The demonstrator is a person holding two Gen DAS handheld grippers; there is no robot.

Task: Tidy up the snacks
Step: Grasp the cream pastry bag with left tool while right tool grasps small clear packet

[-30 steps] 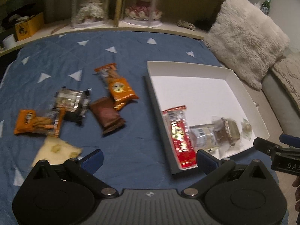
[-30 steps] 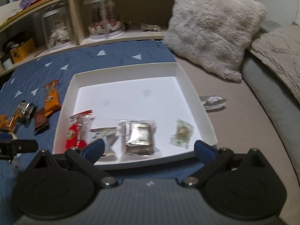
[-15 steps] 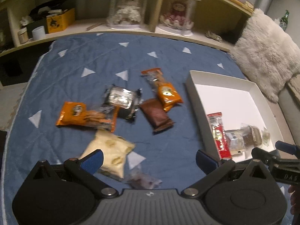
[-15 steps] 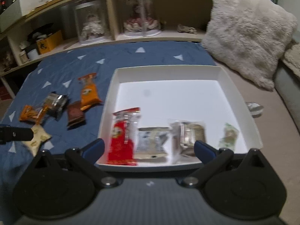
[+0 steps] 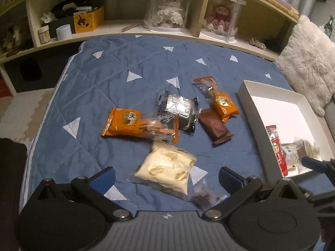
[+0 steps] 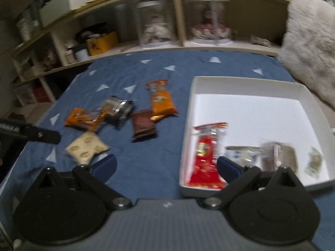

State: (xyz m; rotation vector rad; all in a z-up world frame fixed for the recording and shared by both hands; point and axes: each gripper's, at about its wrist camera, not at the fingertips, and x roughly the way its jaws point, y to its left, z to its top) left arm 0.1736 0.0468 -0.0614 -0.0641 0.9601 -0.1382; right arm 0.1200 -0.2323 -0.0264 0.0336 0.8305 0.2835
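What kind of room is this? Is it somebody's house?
Probably a home, likely a bedroom or living room. A blue quilt with white triangles is spread out like bedding, a fluffy cushion sits beside it, and low wooden shelves behind hold dolls in clear cases.

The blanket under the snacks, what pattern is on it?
The quilted blue blanket has scattered white triangles, clearest in the left wrist view.

Right-wrist view blurred; tray snacks (image 6: 278,156) indistinct
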